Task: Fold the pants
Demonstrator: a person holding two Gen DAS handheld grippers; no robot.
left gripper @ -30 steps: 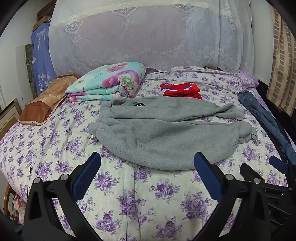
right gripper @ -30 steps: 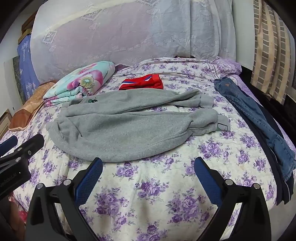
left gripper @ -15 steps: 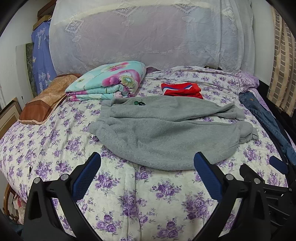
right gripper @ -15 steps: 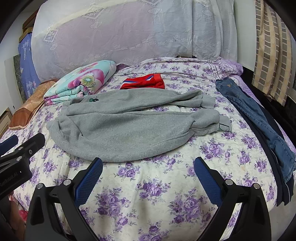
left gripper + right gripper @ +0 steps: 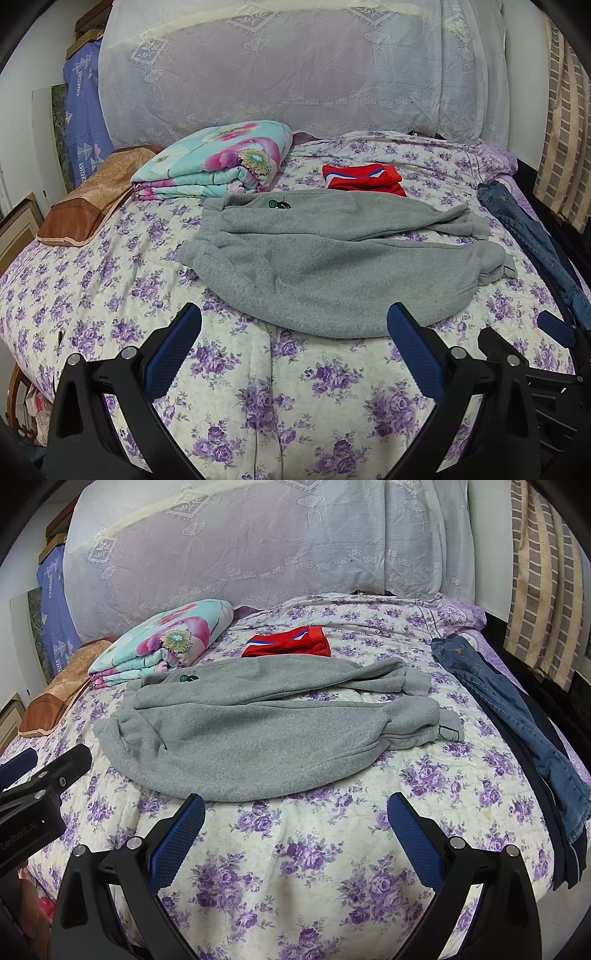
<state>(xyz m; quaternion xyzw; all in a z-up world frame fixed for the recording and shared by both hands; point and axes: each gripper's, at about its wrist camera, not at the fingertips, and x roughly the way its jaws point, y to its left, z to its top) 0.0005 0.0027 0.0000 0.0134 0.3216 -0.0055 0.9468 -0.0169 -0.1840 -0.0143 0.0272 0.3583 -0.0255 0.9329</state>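
Note:
Grey sweatpants (image 5: 332, 258) lie spread across the middle of the flowered bed (image 5: 92, 280), waistband to the left, leg cuffs to the right; they also show in the right wrist view (image 5: 266, 734). My left gripper (image 5: 293, 332) is open and empty, hovering over the bed's near edge just short of the pants. My right gripper (image 5: 295, 819) is open and empty, also just short of the pants' near edge. The right gripper's body shows at the right of the left wrist view (image 5: 535, 354).
A folded flowered quilt (image 5: 218, 162) and a brown pillow (image 5: 92, 195) lie at the back left. A folded red garment (image 5: 364, 177) lies behind the pants. Blue jeans (image 5: 517, 720) lie along the bed's right edge. A lace-covered headboard (image 5: 295, 66) stands behind.
Both grippers have drifted slightly; the view has barely shifted. The pants have not moved and both grippers stay open.

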